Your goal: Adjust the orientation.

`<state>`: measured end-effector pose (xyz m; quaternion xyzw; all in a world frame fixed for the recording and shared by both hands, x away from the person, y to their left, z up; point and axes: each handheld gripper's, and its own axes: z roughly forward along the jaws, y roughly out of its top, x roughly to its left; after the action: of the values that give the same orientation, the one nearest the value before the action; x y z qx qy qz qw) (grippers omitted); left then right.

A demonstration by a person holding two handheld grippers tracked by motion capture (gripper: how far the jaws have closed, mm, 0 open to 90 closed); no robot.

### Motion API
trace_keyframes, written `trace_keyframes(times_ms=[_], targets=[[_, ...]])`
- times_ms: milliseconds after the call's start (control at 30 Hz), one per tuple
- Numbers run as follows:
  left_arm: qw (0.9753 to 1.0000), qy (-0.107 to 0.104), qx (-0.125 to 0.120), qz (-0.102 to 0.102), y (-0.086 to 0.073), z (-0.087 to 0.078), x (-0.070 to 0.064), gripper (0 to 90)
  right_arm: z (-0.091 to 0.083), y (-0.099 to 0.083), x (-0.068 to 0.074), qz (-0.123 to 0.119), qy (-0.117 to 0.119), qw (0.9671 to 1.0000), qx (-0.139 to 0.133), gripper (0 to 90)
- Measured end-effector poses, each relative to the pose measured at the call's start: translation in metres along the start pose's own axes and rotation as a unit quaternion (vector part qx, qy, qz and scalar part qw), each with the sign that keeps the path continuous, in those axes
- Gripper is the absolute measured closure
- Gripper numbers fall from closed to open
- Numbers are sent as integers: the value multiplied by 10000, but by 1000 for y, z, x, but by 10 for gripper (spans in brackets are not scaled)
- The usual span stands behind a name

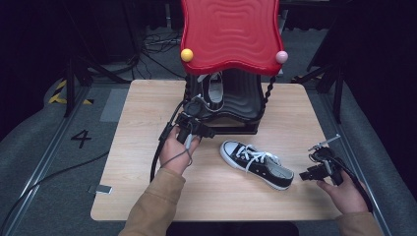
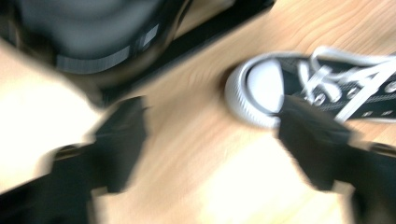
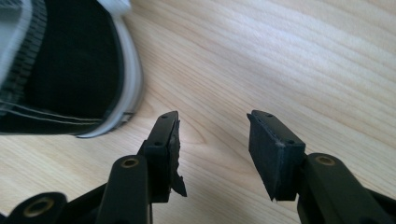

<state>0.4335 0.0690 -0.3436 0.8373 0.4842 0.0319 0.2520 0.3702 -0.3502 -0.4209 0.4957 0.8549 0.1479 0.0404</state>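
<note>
A black canvas sneaker with white laces and a white toe cap lies on its sole on the wooden table, toe toward the left. A second black sneaker stands on the black lower shelf of a rack at the table's back. My left gripper is open beside the rack's front edge; in its blurred view the loose sneaker's toe lies ahead to the right. My right gripper is open just behind the loose sneaker's heel, nothing between its jaws.
The rack has a red wavy top shelf overhanging the lower one, with a yellow ball and a pink ball at its front corners. Black stands and cables are on the floor behind the table. A small flat object lies by the table's left edge.
</note>
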Motion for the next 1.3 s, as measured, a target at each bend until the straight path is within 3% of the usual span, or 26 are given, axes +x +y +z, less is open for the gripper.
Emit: trace_keyframes(times_ms=[100,167,200,300,433,467,533,567,700,900,1000,1200,1300], targets=[[9998,-33,191,-28,-10,1,3,204,-3,2,3,5,35,10000,-30,509],[9993,83,350,-80,-19,0,5,156,-4,3,4,-29,56,10000,-69,502],[9991,130,392,-38,-23,-1,7,174,-4,3,5,-31,63,9999,-79,500],[9980,188,569,-194,-38,-2,11,158,-6,5,7,-74,65,9999,-124,501],[9938,258,1073,-159,-50,3,14,165,-14,9,10,-58,99,9996,-259,502],[9938,258,1073,-159,-50,3,14,166,-16,10,11,-70,114,9995,-294,503],[9906,499,1272,-124,-55,5,13,171,-19,11,12,-80,139,9993,-337,505],[9897,515,1335,-93,-58,5,14,172,-21,11,13,-107,162,9991,-370,506],[9890,540,1349,-261,-66,3,20,169,-30,17,21,-196,303,9979,-542,508],[9866,491,1539,-239,-74,4,26,168,-36,25,37,-489,312,9959,-688,506],[9852,520,1625,-190,-79,4,28,175,-39,30,44,-553,477,9941,-800,509],[9829,539,1743,-257,-89,2,34,173,-39,42,63,-900,745,9897,-825,518],[9824,576,1750,-312,-93,-1,37,173,-32,48,74,-1095,899,9874,-710,520]])
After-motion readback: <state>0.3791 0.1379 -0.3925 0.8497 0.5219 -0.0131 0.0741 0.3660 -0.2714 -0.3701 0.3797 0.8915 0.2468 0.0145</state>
